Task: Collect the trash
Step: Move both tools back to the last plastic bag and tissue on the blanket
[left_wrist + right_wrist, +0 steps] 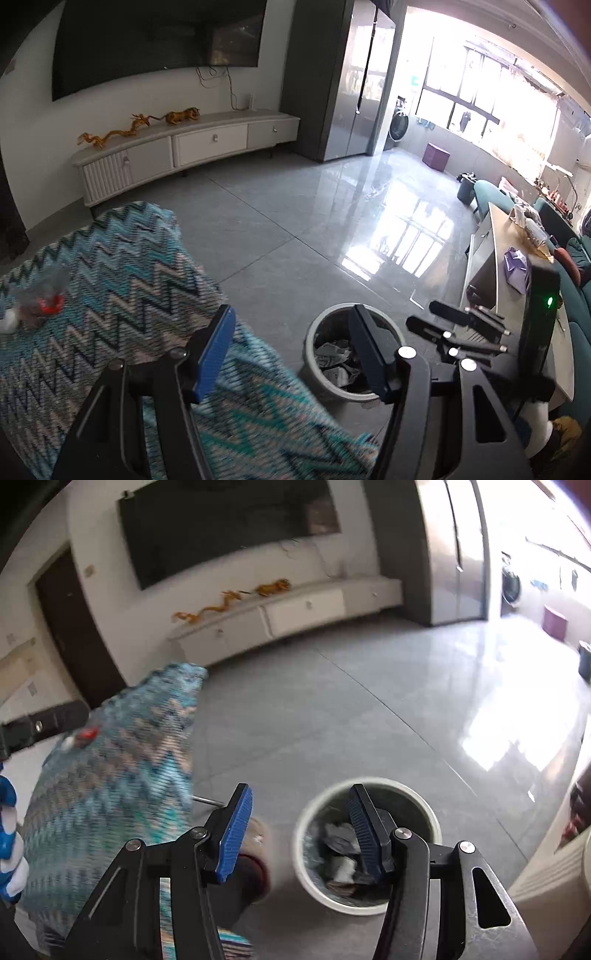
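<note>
A white round trash bin (313, 334) (369, 782) stands on the grey tile floor with several crumpled grey papers (338, 840) inside. My left gripper (293, 350) is open above the bin's left side, with nothing between its blue pads. My right gripper (301, 830) is open too and empty, and it hangs over the bin's left rim; the left wrist view shows it (423, 314) to the right of the bin. A crumpled clear wrapper with red on it (40, 299) (86, 734) lies on a zigzag blanket (129, 266) (110, 794), beside a small white scrap (7, 323) (68, 743).
The blanket-covered seat fills the left. A beige and dark red thing (255, 849), perhaps a slipper, lies between it and the bin. A low table (498, 258) with a purple bag (517, 266) and a teal sofa (576, 306) stand right. A white TV cabinet (192, 147) lines the far wall.
</note>
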`<state>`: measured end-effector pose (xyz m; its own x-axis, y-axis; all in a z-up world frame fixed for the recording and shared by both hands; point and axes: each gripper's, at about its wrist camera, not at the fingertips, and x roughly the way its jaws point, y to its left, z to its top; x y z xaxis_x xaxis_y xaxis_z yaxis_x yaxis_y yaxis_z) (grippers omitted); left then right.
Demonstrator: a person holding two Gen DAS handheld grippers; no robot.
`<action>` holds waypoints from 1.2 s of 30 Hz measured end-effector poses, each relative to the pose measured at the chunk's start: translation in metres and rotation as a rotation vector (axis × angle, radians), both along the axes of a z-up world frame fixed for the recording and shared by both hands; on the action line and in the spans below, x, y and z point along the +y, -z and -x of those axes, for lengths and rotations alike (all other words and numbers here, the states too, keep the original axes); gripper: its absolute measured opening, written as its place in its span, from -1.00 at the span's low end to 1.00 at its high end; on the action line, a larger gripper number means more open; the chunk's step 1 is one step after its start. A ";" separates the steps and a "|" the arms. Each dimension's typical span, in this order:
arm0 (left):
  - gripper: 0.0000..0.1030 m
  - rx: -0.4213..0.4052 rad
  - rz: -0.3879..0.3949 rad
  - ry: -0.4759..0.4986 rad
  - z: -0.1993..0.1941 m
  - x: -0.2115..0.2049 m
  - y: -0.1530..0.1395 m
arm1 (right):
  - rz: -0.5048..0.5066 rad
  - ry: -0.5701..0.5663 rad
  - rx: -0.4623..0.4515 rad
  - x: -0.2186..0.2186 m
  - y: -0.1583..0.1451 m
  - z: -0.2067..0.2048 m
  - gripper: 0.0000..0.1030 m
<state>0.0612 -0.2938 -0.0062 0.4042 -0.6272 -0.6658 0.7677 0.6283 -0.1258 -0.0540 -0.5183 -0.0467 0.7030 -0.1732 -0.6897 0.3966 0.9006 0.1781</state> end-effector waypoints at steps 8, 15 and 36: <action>0.21 -0.042 0.026 -0.112 0.002 0.105 -0.015 | 0.062 -0.140 -0.049 0.074 -0.049 -0.032 0.05; 0.40 -0.100 0.075 -0.307 0.004 0.203 -0.023 | 0.115 -0.294 -0.062 0.144 -0.081 -0.055 0.24; 0.47 -0.213 0.035 -0.617 -0.012 0.311 -0.024 | 0.150 -0.463 -0.085 0.238 -0.086 -0.107 0.98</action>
